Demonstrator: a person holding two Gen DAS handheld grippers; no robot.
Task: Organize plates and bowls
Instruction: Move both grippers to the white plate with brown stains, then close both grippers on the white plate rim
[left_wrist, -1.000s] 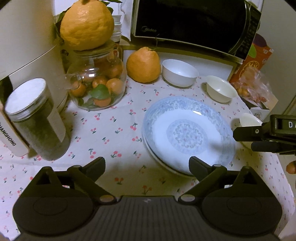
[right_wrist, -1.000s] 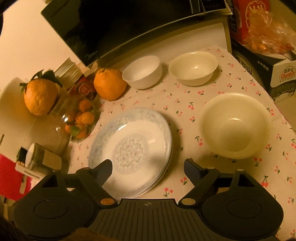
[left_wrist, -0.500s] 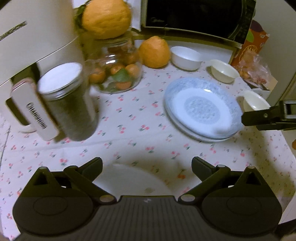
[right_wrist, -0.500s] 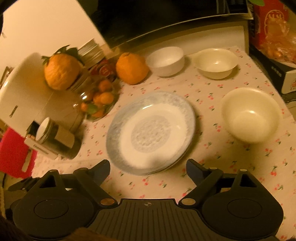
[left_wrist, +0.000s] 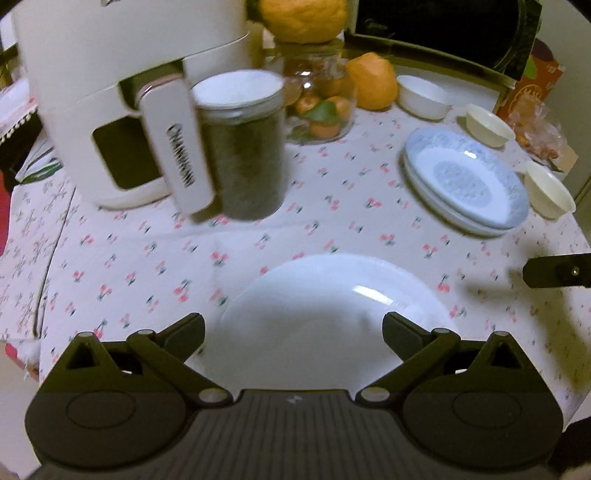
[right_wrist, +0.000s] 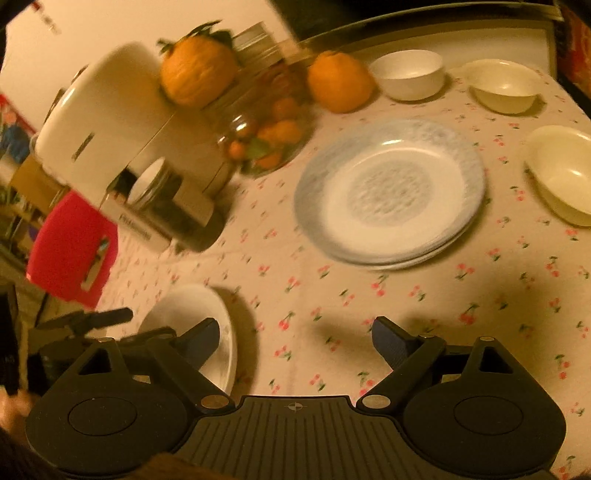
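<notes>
You can read blurred "CHANGHONG" lettering running down the white remote (left_wrist: 173, 144) standing against the dark jar (left_wrist: 243, 147) at far left; no other text is legible.

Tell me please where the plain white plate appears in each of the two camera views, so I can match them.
Left wrist view: the plain white plate is at bottom centre, just ahead of the left gripper.
Right wrist view: it is at lower left, partly behind that gripper's left finger.
Shared landmark: the blue patterned plate stack, farther back on the cherry-print tablecloth.
</notes>
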